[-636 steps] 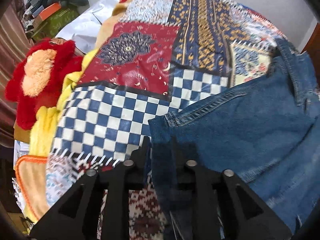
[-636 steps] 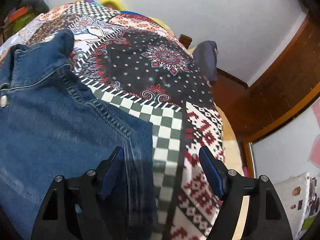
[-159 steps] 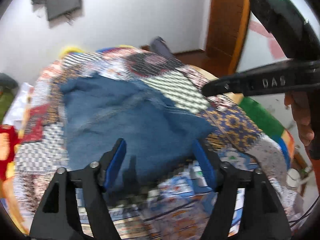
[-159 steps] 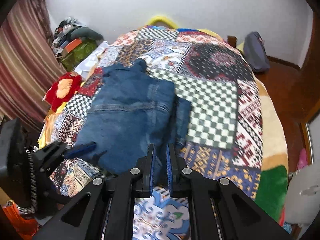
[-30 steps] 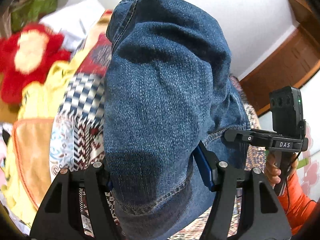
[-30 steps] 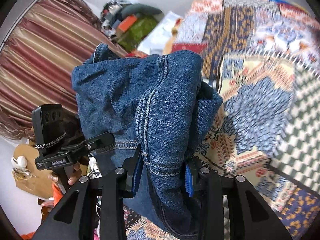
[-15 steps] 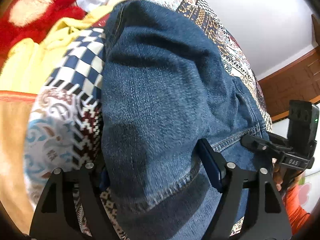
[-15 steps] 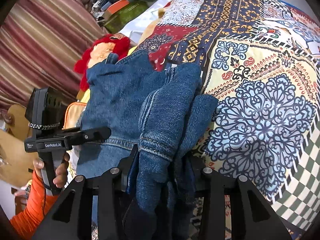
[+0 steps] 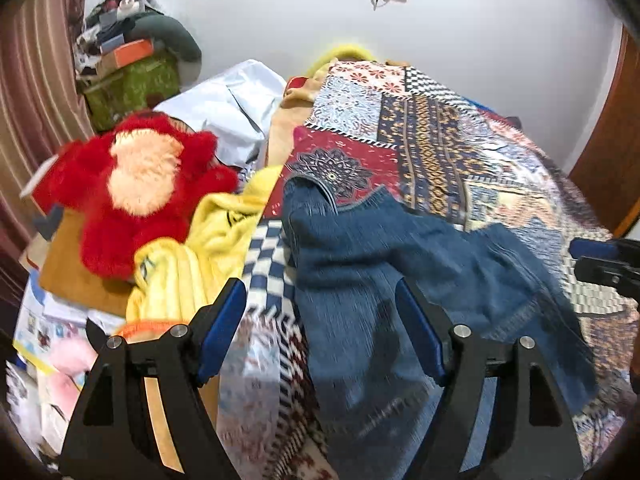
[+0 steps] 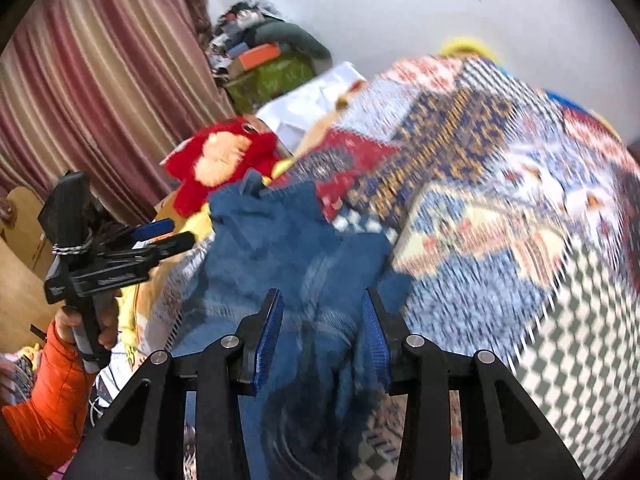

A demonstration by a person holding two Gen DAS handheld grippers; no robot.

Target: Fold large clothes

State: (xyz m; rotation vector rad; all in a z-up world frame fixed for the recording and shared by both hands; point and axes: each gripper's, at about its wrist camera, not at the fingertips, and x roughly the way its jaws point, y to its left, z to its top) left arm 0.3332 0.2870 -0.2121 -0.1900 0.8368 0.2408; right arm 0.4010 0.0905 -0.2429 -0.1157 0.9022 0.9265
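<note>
Lying on bed: folded blue denim garment (image 9: 360, 264) rests on the patchwork quilt (image 9: 440, 148), near the quilt's left edge, one corner over a blue-white checked patch (image 9: 264, 256).
Garment detail: top end shows a curled collar-like edge over a red patch; frames blurred, folds hard to read.
Left hand-held gripper (image 9: 320, 328): jaws wide apart, have just been opening; blue pads (image 9: 222, 328) stand clear of the cloth on both sides, denim lies below and between them, not pinched.
Right hand-held gripper (image 10: 322, 340): jaws part-way apart, straddling the near end of the denim; cloth sits between the pads (image 10: 270, 336), but blur hides whether they press on it, cannot tell.
Right gripper in left view: only its tip shows at the right edge, above the quilt.
Left gripper in right view: held by a hand (image 10: 86, 324) with an orange sleeve (image 10: 48, 392), tips over the bed's left side, apart from the denim.
Beside bed: red plush toy (image 9: 136, 188) left of the denim, yellow blanket (image 9: 192, 248) between toy and quilt.
Background: striped curtain (image 10: 92, 92) at left, clutter pile (image 9: 128, 60) in the corner, white wall (image 9: 480, 40).
</note>
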